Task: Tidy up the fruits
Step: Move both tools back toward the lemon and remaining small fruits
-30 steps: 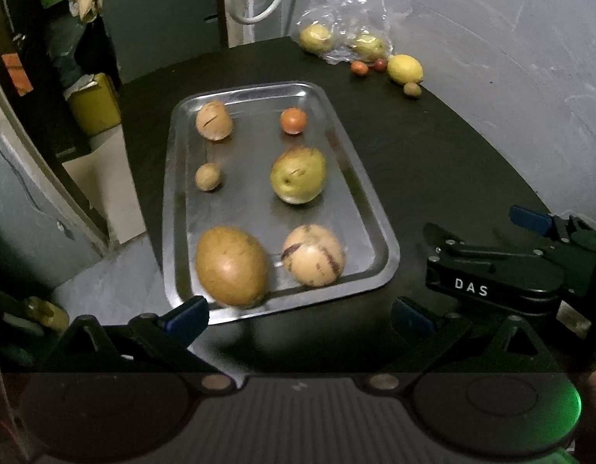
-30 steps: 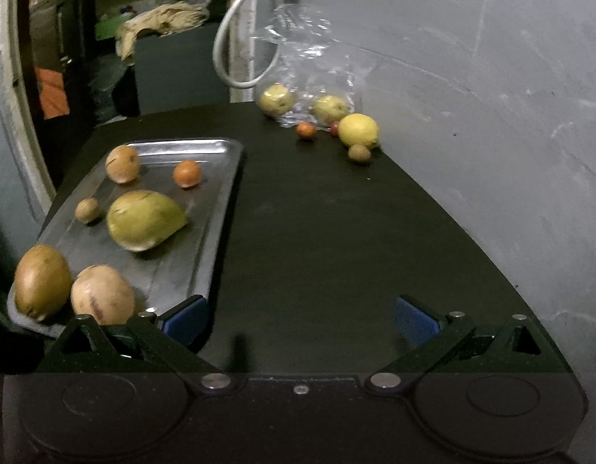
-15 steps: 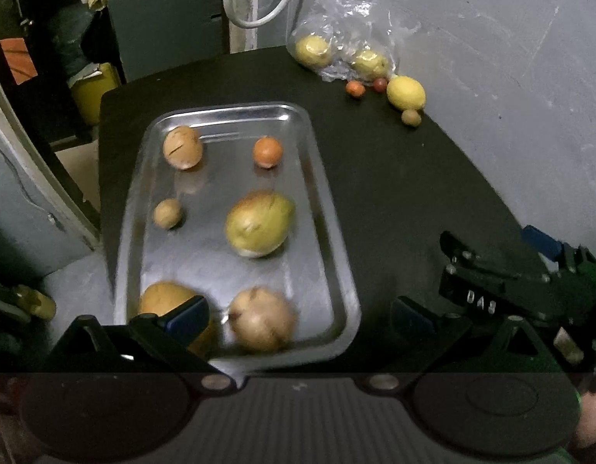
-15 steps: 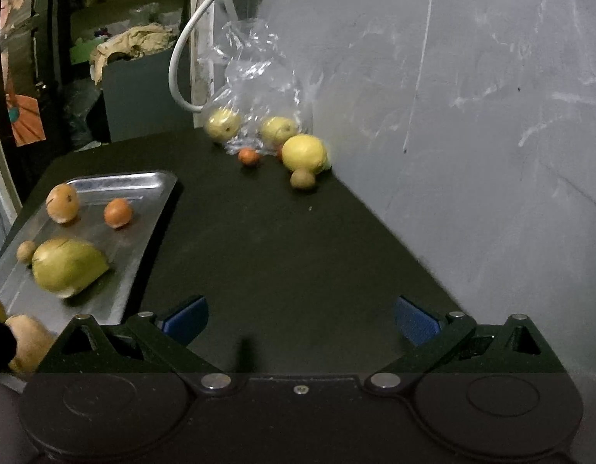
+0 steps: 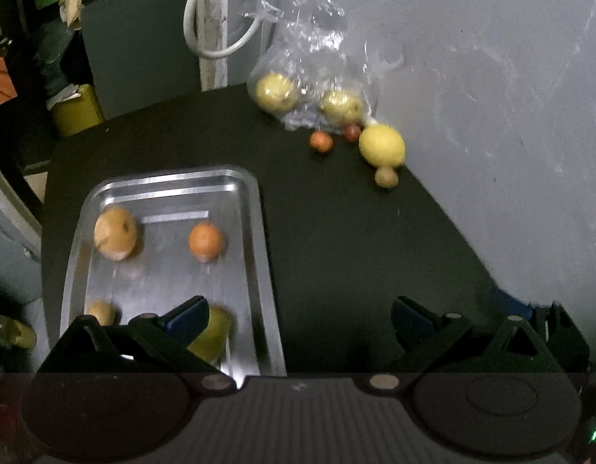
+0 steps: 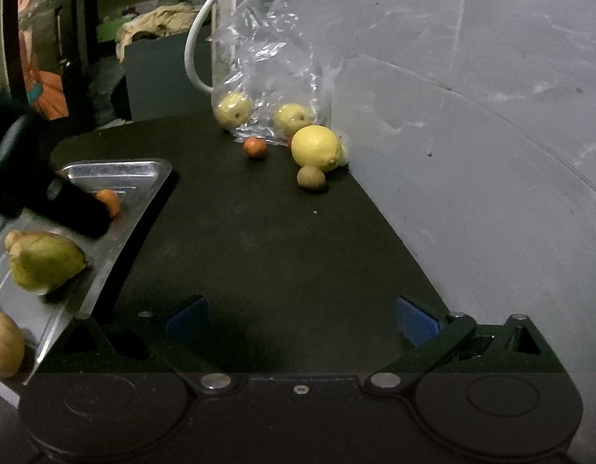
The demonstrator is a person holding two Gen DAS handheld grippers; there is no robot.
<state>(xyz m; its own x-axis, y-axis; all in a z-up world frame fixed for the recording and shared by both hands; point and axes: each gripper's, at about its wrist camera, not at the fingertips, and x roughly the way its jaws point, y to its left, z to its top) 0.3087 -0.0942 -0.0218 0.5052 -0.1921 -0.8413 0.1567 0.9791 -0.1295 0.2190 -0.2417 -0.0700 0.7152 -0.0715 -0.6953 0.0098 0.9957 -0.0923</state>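
I see both wrists have pushed forward: the lemon [image 6: 316,147] and bag [image 6: 273,77] at twelve o'clock loom larger, the tray [image 5: 259,255] has slid to eight o'clock. My left gripper [image 5: 298,319] and right gripper [image 6: 300,319] stay spread, empty.

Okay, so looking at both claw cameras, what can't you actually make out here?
- Left wrist view: the yellow-green fruit on the tray is half hidden behind the left claw finger, and blurred.
- Right wrist view: the brown fruit is cut off by the image edge.
- Right wrist view: a dark object covers part of the small orange fruit.
- Both views: the plastic bag glare obscures the fruits inside.
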